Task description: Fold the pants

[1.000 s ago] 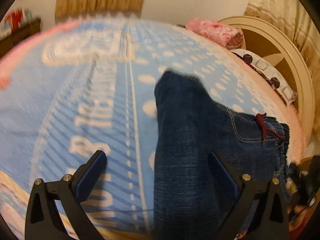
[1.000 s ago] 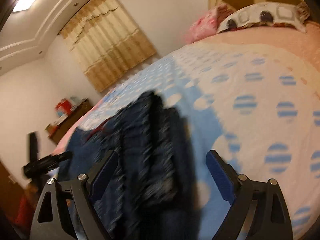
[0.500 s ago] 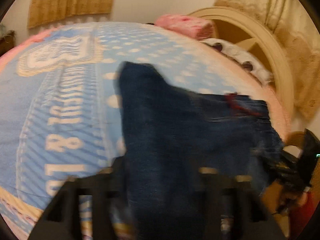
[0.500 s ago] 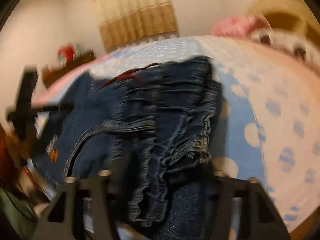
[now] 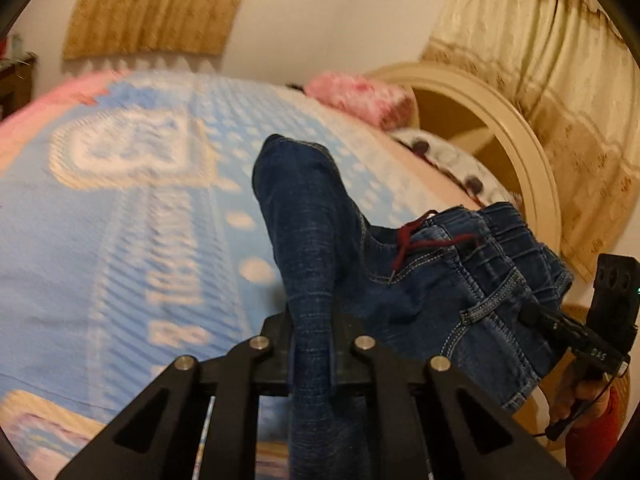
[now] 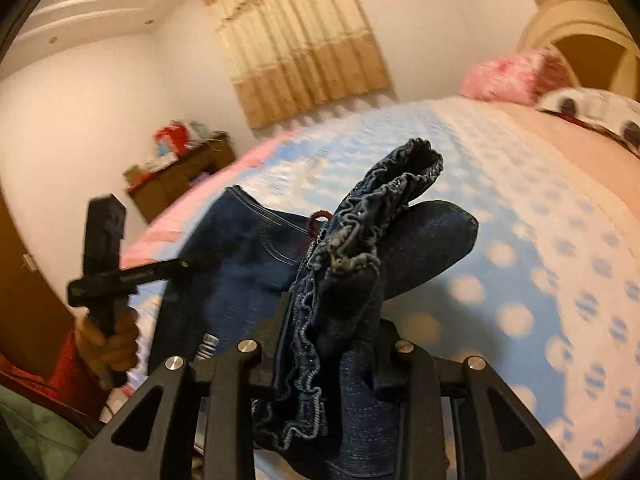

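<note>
denim pants (image 5: 404, 280): dark blue, lifted a bit off the bed (image 5: 120, 240), red drawstring (image 5: 416, 240) at the waist
left tongs (image 5: 314, 344): just squeezed together on a fold of the pants' leg
right tongs (image 6: 328, 344): just closed too, clamped on the pants' bunched elastic waistband (image 6: 360, 240)
bedspread: light blue with white dots, under the pants
pink pillow (image 5: 360, 98): past the pants, by the headboard (image 5: 500, 120)

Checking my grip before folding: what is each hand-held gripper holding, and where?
Left hand-held gripper: jeans leg fabric. Right hand-held gripper: their gathered elastic waistband.
</note>
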`<action>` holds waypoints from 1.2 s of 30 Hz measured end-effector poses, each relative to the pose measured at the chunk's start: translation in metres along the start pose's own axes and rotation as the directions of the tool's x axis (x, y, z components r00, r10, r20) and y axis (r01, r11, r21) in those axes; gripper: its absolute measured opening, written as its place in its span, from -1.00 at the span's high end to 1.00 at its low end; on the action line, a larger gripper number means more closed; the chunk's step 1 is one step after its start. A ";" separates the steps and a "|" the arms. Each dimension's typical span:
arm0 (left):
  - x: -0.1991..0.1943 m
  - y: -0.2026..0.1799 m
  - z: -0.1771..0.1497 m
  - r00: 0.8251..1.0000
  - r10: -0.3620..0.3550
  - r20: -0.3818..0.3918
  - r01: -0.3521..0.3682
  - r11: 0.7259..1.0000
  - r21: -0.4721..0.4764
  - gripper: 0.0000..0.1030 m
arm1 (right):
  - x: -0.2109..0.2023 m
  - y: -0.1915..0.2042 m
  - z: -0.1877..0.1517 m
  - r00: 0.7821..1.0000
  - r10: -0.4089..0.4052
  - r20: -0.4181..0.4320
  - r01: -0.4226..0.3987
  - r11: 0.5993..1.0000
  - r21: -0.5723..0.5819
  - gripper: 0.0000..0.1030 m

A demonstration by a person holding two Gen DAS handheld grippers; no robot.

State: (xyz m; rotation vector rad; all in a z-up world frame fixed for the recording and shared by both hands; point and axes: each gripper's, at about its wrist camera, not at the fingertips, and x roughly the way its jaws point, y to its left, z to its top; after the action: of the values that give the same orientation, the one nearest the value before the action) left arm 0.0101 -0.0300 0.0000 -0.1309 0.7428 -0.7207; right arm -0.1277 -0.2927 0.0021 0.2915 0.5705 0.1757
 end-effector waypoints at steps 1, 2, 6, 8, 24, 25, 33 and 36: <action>-0.009 0.007 0.005 1.000 0.013 0.023 -0.013 1.000 -0.006 0.78 | 0.004 0.006 0.006 1.000 0.021 0.006 -0.020 1.000 -0.012 0.39; -0.024 0.019 0.013 0.998 0.032 0.052 -0.031 0.999 -0.022 0.78 | 0.011 0.015 0.013 0.999 0.045 0.012 -0.044 0.999 -0.028 0.39; -0.059 0.058 0.036 0.984 0.131 0.118 -0.124 0.990 -0.065 0.78 | 0.047 0.039 0.036 0.984 0.175 0.033 -0.174 0.984 -0.025 0.39; -0.079 0.080 0.043 0.969 0.194 0.150 -0.183 0.979 -0.086 0.78 | 0.071 0.058 0.046 0.972 0.233 0.043 -0.232 0.972 -0.033 0.39; -0.111 0.229 0.056 0.812 0.573 0.111 -0.545 0.813 -0.204 0.78 | 0.271 0.173 0.053 0.887 0.460 -0.032 -0.460 0.888 0.010 0.39; -0.104 0.238 0.054 0.810 0.580 0.087 -0.554 0.805 -0.211 0.78 | 0.281 0.173 0.051 0.889 0.455 -0.049 -0.455 0.890 0.015 0.39; -0.055 0.287 0.031 0.811 0.584 -0.030 -0.572 0.782 -0.249 0.76 | 0.330 0.147 0.032 0.879 0.462 -0.121 -0.442 0.883 0.159 0.39; -0.051 0.289 0.025 0.803 0.595 -0.036 -0.585 0.775 -0.239 0.73 | 0.331 0.149 0.030 0.882 0.454 -0.128 -0.436 0.888 0.147 0.39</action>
State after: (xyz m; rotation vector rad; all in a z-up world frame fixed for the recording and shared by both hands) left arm 0.1604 0.2181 -0.0540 -0.1208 0.7741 -0.0182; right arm 0.1508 -0.0781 -0.0935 0.5230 0.6675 0.6206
